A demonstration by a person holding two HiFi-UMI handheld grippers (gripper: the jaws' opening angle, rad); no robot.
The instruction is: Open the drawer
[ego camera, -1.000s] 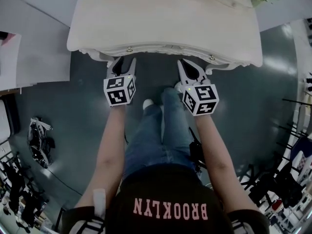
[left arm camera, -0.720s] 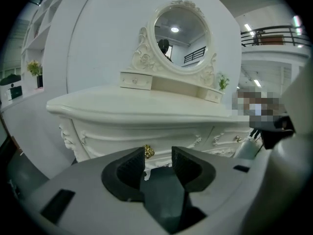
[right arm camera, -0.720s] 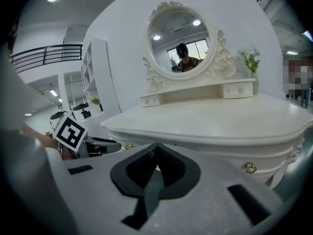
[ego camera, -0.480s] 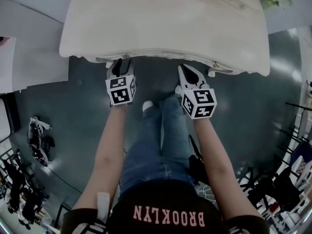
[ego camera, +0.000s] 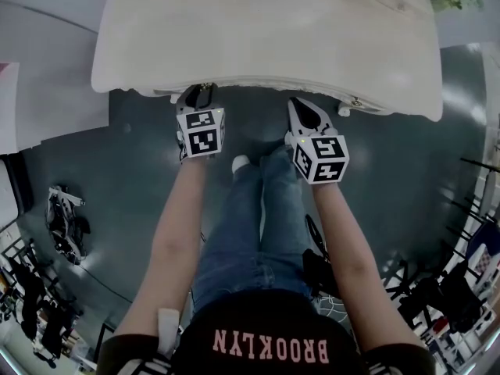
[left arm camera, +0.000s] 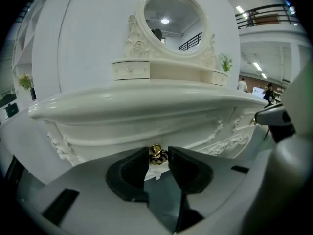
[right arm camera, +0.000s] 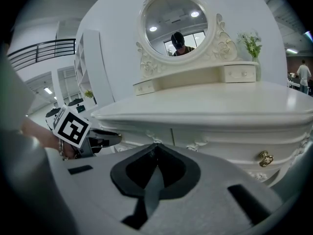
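Observation:
A cream dressing table (ego camera: 266, 45) has a carved drawer front (left arm camera: 122, 131) under its top. A gold knob (left arm camera: 157, 154) on that front lies between the tips of my left gripper (left arm camera: 158, 152). Its jaws are closing on the knob, and I see no firm pinch. In the head view the left gripper (ego camera: 199, 94) reaches under the table's front edge. My right gripper (right arm camera: 155, 148) is shut with nothing in it. It hangs a little short of the drawer front (right arm camera: 220, 141), left of a second gold knob (right arm camera: 265, 157).
A round mirror (left arm camera: 170, 21), two small drawers and a plant (right arm camera: 250, 43) stand on the tabletop. The person's legs (ego camera: 250, 209) are below the grippers. Bags and stands (ego camera: 62, 225) clutter the dark floor at the left and the right.
Both grippers have sunk and moved in toward the drawer front. The left one's tips now reach under the table edge around the knob, and its jaws look narrower.

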